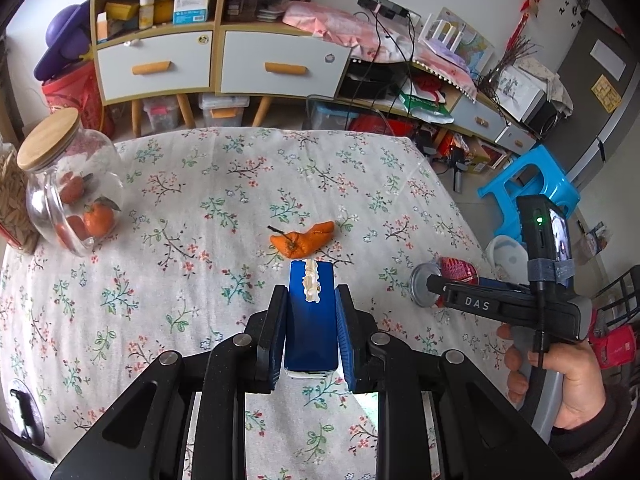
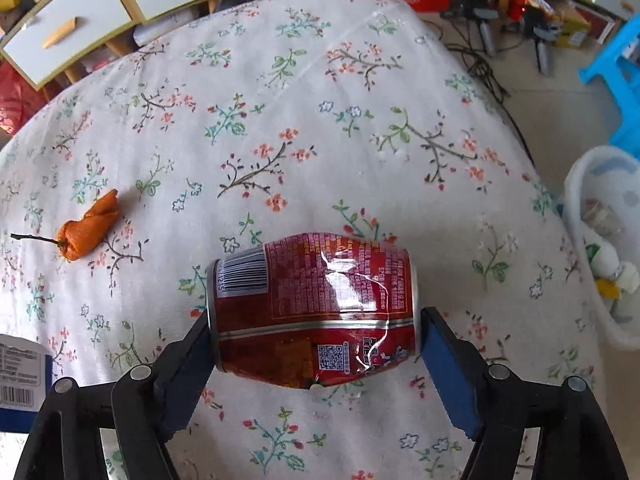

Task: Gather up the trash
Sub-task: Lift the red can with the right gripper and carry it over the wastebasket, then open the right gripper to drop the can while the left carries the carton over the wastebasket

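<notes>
My left gripper is shut on a blue box with a torn white strip on top, held above the floral tablecloth. Just beyond it lies an orange peel, which also shows in the right wrist view at the left. My right gripper is shut on a dented red can, gripped end to end and lying sideways over the cloth. In the left wrist view the can and right gripper are at the right.
A glass jar with a wooden lid holding tangerines stands at the table's left. A white bin with trash sits on the floor right of the table. A blue stool and cabinets stand beyond.
</notes>
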`<state>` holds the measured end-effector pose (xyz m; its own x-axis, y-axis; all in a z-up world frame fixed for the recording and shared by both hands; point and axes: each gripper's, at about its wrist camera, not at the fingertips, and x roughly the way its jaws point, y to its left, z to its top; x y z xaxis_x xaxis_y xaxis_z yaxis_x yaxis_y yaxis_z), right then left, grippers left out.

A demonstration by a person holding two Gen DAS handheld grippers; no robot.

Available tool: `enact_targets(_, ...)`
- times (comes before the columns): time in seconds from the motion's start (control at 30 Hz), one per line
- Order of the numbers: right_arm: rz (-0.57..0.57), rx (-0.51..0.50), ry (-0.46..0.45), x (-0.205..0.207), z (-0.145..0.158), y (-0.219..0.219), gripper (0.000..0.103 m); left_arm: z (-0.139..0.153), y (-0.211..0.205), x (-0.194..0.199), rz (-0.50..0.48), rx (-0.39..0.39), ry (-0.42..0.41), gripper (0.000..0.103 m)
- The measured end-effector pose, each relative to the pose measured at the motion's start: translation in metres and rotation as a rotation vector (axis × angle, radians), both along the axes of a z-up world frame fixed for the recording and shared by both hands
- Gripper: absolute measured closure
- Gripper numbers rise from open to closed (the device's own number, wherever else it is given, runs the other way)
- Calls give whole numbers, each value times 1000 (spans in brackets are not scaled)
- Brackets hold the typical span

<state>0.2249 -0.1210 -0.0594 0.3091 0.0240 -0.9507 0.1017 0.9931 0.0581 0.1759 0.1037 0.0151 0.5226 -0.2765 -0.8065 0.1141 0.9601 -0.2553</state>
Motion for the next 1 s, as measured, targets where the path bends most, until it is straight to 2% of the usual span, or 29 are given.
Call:
enact_targets(0.2, -3, 3, -54, -8, 24, -17, 21, 11, -16, -2, -23, -12, -27, 79)
enact_targets(0.33, -27, 26, -94, -16, 37, -42, 21, 22, -30, -6, -49, -52, -44, 79)
enact_targets(0.47, -98, 94, -114, -22, 46, -87, 21, 33, -48, -9, -75, -72, -64, 79)
enact_targets(0.57, -165, 81, -136, -27, 51, -124, 21, 37, -64, -7, -90, -68, -71, 79)
enact_targets(0.67, -238, 41, -146, -33, 51, -165, 21, 38, -90, 0, -123, -56, -65, 79)
enact_targets(0.77, -305, 42, -137, -39, 46, -204, 21, 37, -118, 9, -156, -75, -52, 79)
enact_targets(0.93, -394, 95, -110, -47, 33, -256, 20, 36, -178, 21, -235, -65, -48, 79)
enact_targets(1.0, -409, 146, -97, -48, 26, -272, 20, 35, -202, 25, -269, -57, -51, 79)
